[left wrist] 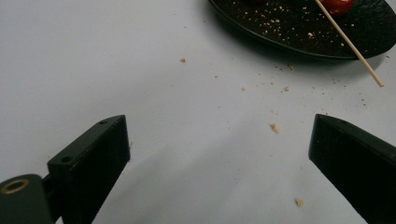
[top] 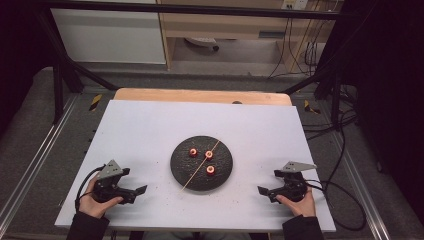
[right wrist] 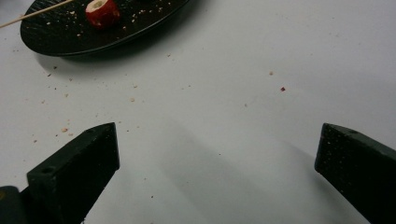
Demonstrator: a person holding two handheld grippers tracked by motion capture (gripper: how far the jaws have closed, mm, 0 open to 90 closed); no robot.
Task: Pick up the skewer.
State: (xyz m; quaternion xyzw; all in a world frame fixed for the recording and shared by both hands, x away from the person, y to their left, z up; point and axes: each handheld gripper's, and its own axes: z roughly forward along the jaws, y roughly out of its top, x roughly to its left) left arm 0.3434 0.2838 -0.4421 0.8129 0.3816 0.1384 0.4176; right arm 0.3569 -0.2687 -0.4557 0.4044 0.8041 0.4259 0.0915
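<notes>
A black round plate [top: 223,172] lies in the middle of the white table top. On it are three small red pieces [top: 193,152] with pale centres. A thin wooden skewer [top: 200,167] lies slantwise across it, its near end sticking out past the rim. A hand holds my left gripper [top: 134,181] at the front left, open with nothing between its jaws. Another hand holds my right gripper [top: 270,182] at the front right, also open and bare. In the left gripper view, my gripper [left wrist: 218,126] faces the plate [left wrist: 289,28] and the skewer [left wrist: 350,44]. In the right gripper view, my gripper [right wrist: 217,133] faces the plate [right wrist: 60,32] and one red piece [right wrist: 102,11].
Crumbs [left wrist: 274,127] are scattered on the white top [top: 150,130] around the plate. A wooden strip [top: 200,95] runs along the far edge. Black frame bars [top: 65,75] stand at the back corners. Cables [top: 345,200] trail off the right side.
</notes>
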